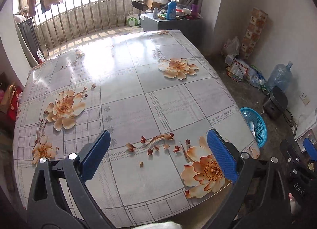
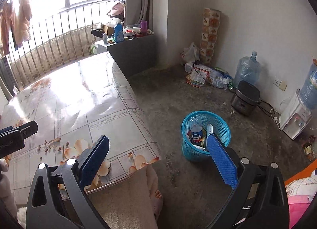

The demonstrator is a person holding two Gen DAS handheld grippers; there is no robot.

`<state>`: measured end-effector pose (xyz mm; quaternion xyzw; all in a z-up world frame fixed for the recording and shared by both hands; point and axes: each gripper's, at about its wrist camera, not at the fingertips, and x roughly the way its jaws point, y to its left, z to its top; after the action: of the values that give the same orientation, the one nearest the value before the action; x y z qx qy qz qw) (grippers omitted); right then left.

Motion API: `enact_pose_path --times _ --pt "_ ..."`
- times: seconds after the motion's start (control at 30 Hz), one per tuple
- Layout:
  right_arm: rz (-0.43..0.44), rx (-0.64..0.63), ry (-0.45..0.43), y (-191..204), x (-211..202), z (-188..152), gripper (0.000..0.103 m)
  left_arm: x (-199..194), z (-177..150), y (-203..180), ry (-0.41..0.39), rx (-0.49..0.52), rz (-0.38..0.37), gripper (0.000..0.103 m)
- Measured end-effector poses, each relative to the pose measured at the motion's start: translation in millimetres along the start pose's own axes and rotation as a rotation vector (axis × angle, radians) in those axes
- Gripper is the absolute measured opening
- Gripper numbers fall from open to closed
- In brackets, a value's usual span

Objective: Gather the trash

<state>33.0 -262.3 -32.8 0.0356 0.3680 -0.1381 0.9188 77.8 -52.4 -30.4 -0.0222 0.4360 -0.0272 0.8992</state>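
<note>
Both grippers stood spread wide with nothing between their blue pads: my left gripper point(image 1: 158, 155) hung over the near edge of the flowered tabletop point(image 1: 126, 94), where one small crumb point(image 1: 141, 164) lay, and my right gripper point(image 2: 158, 157) hung past the tabletop's right edge. On the concrete floor point(image 2: 198, 94) just off that edge stood the blue mesh wastebasket point(image 2: 206, 136), holding a Pepsi can point(image 2: 196, 135) and other trash.

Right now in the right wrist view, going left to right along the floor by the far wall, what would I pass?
White plastic bag → patterned tall box → empty water jug → rice cooker → water dispenser.
</note>
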Motion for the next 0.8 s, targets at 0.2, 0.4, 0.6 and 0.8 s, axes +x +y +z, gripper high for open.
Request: enact_pose_path --times 0.2,0.4,0.6,0.8 --pt "-0.026 -0.056 0.013 6.9 -5.0 1.0 0.096 6.7 -14.2 0.2 0.035 -0.028 0.004 0.094" --pt "-0.061 -0.120 0.021 7.8 -8.1 1.0 0.096 9.0 -12.7 -15.6 0.032 0.001 -0.006 0.094" --pt "-0.098 -0.137 0.041 -1.2 -12.8 -1.9 0.096 6.5 -16.5 -31.5 0.031 0.042 -0.019 0.094" --pt "-0.120 -0.115 0.033 -15.7 -18.1 1.9 0.096 3.9 -15.7 -43.8 0.034 0.061 -0.045 0.094"
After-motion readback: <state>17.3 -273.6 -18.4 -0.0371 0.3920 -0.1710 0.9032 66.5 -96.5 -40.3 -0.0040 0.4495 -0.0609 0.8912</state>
